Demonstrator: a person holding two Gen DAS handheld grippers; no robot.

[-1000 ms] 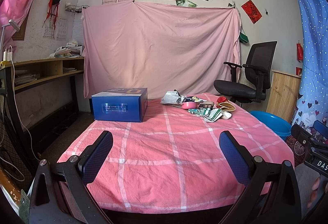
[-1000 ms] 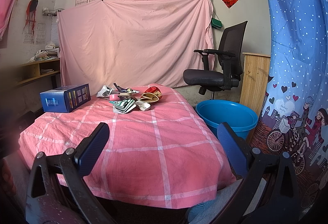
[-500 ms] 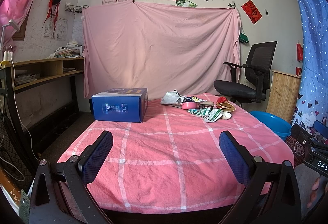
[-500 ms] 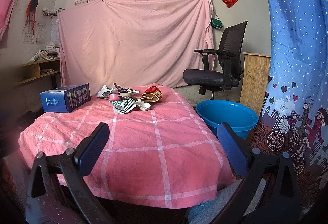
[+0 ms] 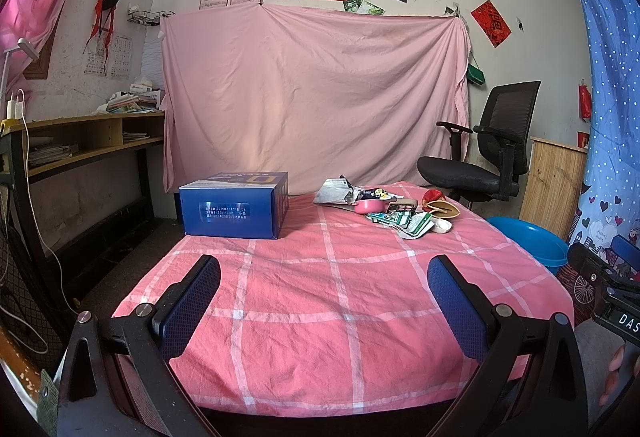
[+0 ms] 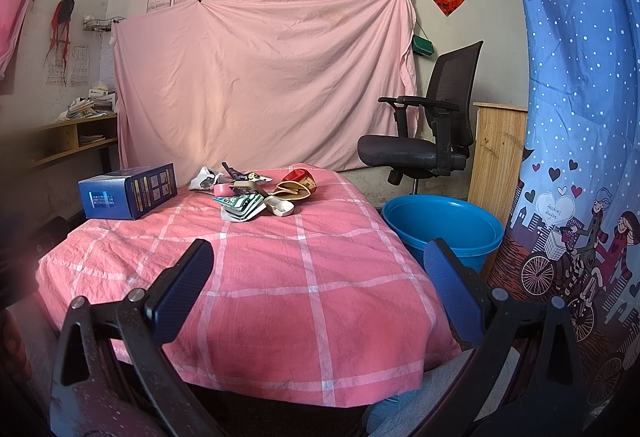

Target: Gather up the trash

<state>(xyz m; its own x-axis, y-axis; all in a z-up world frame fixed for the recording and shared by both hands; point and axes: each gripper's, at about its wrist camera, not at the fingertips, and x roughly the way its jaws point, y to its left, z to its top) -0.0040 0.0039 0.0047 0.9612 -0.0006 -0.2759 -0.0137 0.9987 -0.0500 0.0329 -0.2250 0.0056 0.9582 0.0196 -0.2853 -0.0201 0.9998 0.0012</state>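
Observation:
A pile of trash (image 5: 390, 207) lies at the far right of the pink checked table (image 5: 320, 297): crumpled wrappers, a pink lid, green packets, a red and tan pouch. It also shows in the right wrist view (image 6: 252, 193). A blue plastic basin (image 6: 444, 225) stands on the floor right of the table, also in the left wrist view (image 5: 528, 241). My left gripper (image 5: 324, 301) is open and empty over the table's near edge. My right gripper (image 6: 320, 285) is open and empty, near the front right corner.
A blue cardboard box (image 5: 236, 205) sits at the table's far left. A black office chair (image 6: 424, 141) stands behind the basin. A wooden shelf desk (image 5: 80, 145) runs along the left wall. A blue curtain (image 6: 580, 117) hangs at the right.

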